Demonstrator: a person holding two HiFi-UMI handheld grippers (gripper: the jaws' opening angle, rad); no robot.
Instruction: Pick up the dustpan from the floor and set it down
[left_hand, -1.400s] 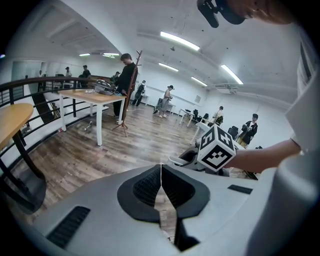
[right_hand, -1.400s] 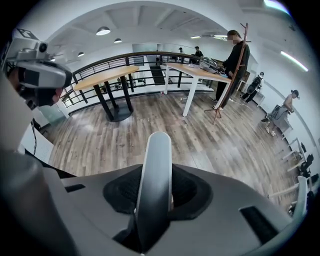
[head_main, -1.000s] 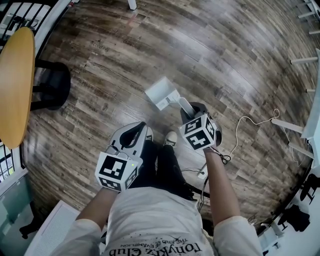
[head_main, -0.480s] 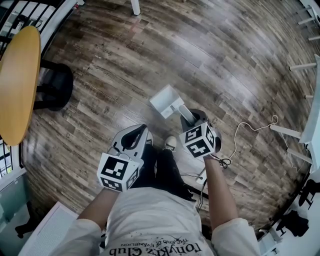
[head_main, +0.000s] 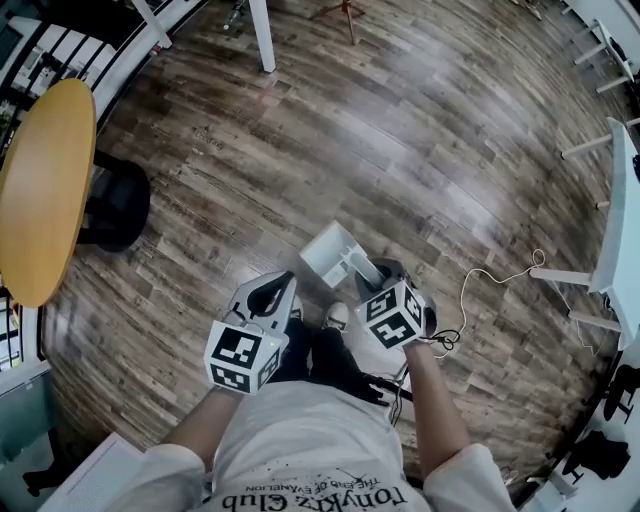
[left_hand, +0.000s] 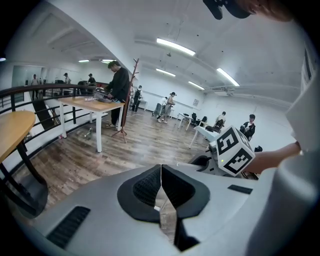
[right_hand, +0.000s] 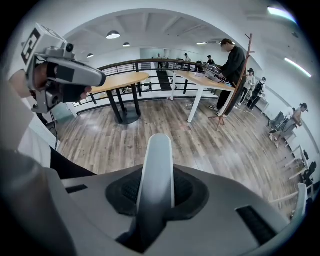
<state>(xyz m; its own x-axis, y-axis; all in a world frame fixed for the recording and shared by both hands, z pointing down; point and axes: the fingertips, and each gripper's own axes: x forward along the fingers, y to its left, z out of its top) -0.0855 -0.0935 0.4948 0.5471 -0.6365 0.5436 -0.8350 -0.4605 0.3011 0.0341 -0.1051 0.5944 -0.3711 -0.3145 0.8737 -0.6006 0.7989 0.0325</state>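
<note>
head view, left to right: a round wooden table (head_main: 40, 190) at the frame's left edge, with a black chair (head_main: 115, 205) just beside it on the wooden floor (head_main: 420, 130). the left hand-held gripper (head_main: 272, 292) has its jaws together, pads meeting with nothing between them, as the left gripper view (left_hand: 161, 172) confirms. the white dustpan (head_main: 330, 255) is just ahead of the person's shoes, held above the floor. its handle (right_hand: 156, 165) runs back into the right hand-held gripper (head_main: 388, 272), whose jaws are clamped narrowly on it. a thin white cable (head_main: 490, 275) lies on the floor further right, near a white table (head_main: 620, 230).
</note>
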